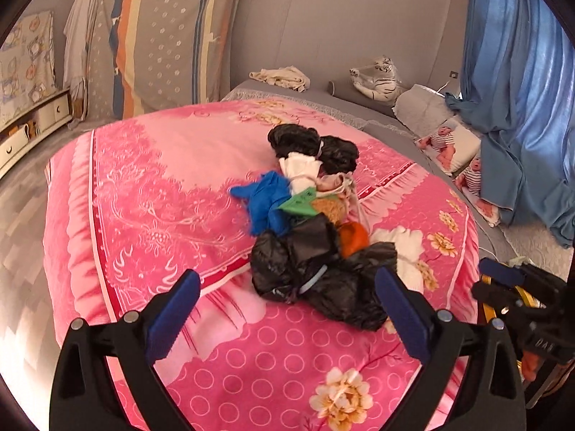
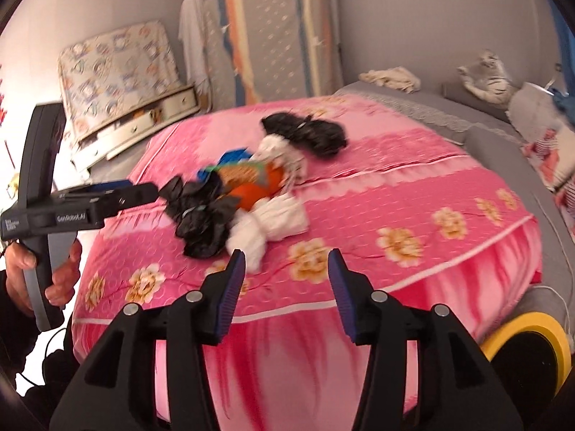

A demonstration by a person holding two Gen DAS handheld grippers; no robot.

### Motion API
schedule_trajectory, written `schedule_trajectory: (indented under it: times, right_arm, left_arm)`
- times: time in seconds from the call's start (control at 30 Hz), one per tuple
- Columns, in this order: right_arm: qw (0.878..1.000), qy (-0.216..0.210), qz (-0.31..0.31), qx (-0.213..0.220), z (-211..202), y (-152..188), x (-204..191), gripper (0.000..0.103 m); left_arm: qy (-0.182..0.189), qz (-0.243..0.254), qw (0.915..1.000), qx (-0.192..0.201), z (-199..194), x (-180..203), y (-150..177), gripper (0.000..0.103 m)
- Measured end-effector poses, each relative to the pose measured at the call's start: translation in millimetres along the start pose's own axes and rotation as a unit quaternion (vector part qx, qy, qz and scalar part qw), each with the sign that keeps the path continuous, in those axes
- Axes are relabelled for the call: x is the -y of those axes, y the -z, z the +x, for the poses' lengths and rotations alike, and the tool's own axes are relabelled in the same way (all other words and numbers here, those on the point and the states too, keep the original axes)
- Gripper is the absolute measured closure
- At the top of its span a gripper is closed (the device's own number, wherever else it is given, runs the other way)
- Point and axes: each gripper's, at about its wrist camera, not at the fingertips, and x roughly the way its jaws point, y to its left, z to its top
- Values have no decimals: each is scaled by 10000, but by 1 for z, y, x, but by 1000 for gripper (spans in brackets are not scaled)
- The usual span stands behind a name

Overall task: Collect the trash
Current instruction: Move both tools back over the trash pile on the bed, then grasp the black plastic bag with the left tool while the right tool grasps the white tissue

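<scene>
A pile of trash lies on the pink bed cover (image 1: 143,186): a near black plastic bag (image 1: 316,273), a blue bag (image 1: 266,201), a green packet (image 1: 300,204), an orange item (image 1: 354,239), white crumpled bags (image 1: 406,248) and a far black bag (image 1: 312,147). My left gripper (image 1: 287,294) is open and empty, its jaws wide, just short of the near black bag. My right gripper (image 2: 287,283) is open and empty above the bed's near edge, short of the white bag (image 2: 273,224). The left gripper's body (image 2: 90,204) shows in the right wrist view beside the black bag (image 2: 201,212).
A yellow-rimmed bin (image 2: 532,344) stands on the floor by the bed's right corner. Mattresses (image 1: 161,36) lean on the far wall beside a drawer unit (image 1: 32,122). A plush tiger (image 1: 377,79), pillows (image 1: 449,143) and a blue curtain (image 1: 521,107) are at the right.
</scene>
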Motion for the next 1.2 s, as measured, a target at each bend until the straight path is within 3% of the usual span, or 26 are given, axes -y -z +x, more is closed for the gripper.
schedule_trajectory:
  times: [0.37, 0.97, 1.2]
  right_arm:
    - [9989, -126, -313, -334, 31, -1, -20, 58]
    - [9969, -202, -354, -677, 75, -12, -21, 57]
    - [9948, -424, -451, -809, 94, -22, -25, 49]
  left_arm:
    - [145, -168, 9996, -175, 23, -5, 4, 9]
    - [391, -455, 9974, -398, 65, -12, -13, 11]
    - [519, -818, 9930, -677, 86, -22, -14, 35]
